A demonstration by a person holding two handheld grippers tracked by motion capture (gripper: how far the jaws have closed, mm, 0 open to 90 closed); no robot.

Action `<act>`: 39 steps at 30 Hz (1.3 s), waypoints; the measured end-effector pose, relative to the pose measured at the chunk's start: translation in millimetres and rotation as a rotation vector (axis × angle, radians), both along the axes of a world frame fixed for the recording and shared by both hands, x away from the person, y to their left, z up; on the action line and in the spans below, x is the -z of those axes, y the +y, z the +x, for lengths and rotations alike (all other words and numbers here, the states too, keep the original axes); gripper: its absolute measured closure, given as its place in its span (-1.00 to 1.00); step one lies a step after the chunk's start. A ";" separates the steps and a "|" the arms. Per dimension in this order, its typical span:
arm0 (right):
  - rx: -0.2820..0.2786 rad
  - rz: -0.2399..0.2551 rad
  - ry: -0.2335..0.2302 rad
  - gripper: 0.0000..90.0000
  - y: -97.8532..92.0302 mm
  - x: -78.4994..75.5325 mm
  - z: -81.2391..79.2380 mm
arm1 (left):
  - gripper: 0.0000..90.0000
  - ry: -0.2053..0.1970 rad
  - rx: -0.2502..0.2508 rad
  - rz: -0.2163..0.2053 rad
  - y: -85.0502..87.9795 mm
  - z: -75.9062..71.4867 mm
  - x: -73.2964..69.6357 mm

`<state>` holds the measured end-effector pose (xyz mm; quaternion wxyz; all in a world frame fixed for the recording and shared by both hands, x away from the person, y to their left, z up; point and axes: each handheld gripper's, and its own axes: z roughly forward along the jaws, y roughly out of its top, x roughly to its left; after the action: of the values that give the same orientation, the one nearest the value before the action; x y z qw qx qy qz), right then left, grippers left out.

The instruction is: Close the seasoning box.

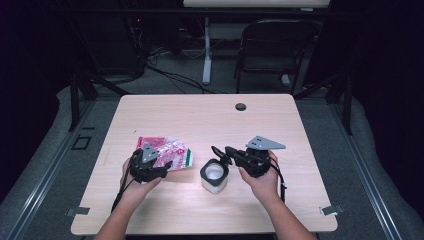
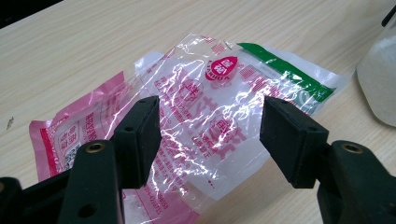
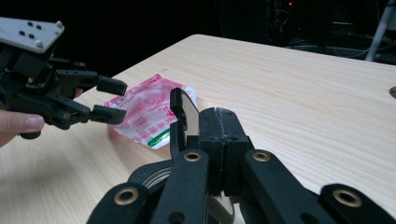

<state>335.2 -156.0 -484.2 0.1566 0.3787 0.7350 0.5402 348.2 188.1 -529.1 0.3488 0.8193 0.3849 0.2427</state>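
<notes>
On the left side of the pale wooden table (image 1: 210, 120) lies a crinkled plastic packet (image 1: 167, 152), pink and clear with a green strip along one edge; in the left gripper view it lies flat on the wood, a red teardrop label near its top; a second, pinker packet (image 2: 70, 133) shows from beneath it on the left. The left gripper (image 1: 161, 169) hovers just over the near edge of the packet, held in the person's left hand (image 1: 134, 182); its jaws stand well apart, one to each side of the clear film (the pads do not press on it, as far as the left gripper view shows), and nothing is clamped between them.

Towards the middle, just right of the packet, stands a small jar (image 1: 214, 175) with a black rim and white contents; its frosted side appears at the right edge of the left gripper view.

Right again, the right gripper (image 1: 218, 152) reaches in from the person's right hand (image 1: 260, 177) to the jar's rim; its jaws are brought together, pad against pad in the right gripper view, and a black hinged lid flap (image 3: 177, 116) stands upright just beside them; whether the pads pinch that flap I cannot tell. A round hole (image 1: 241, 106) sits near the table's far edge.
</notes>
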 end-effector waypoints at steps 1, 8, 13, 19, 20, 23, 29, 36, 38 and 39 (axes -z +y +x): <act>-0.006 -0.013 0.001 1.00 0.8 0.3 -0.3 | -0.14 0.001 0.000 0.000 0.1 0.0 0.0; -0.032 -0.026 0.004 0.99 9.1 4.1 -2.0 | -0.14 0.001 -0.001 0.001 0.1 0.0 -0.1; -0.050 -0.044 0.017 0.98 16.6 10.9 -2.6 | -0.14 -0.002 0.000 0.005 0.7 0.1 -0.5; -0.062 -0.066 0.025 0.98 19.9 14.4 -2.3 | -0.14 -0.010 -0.008 -0.005 1.1 0.1 -0.2; -0.062 -0.073 0.025 0.98 19.8 14.7 -2.1 | -0.14 -0.006 -0.006 -0.001 1.5 0.0 -0.8; -0.064 -0.070 0.026 0.97 19.9 15.0 -1.9 | -0.14 -0.007 -0.007 -0.006 1.7 -0.1 -1.1; -0.064 -0.071 0.027 0.95 19.6 15.1 -1.8 | -0.14 -0.007 -0.010 -0.008 2.0 0.0 -1.3; -0.062 -0.066 0.025 0.93 19.4 15.4 -1.5 | -0.14 -0.008 -0.011 -0.009 2.2 0.0 -1.3; -0.061 -0.065 0.025 0.93 19.3 15.5 -1.4 | -0.14 -0.007 -0.008 -0.009 2.7 -0.1 -1.7; -0.062 -0.062 0.025 0.93 19.3 15.5 -1.3 | -0.14 -0.009 -0.010 -0.011 3.1 0.0 -1.9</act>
<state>333.9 -136.8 -499.8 0.1422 0.3575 0.7648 0.5168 348.2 191.1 -527.2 0.3538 0.8143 0.3888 0.2460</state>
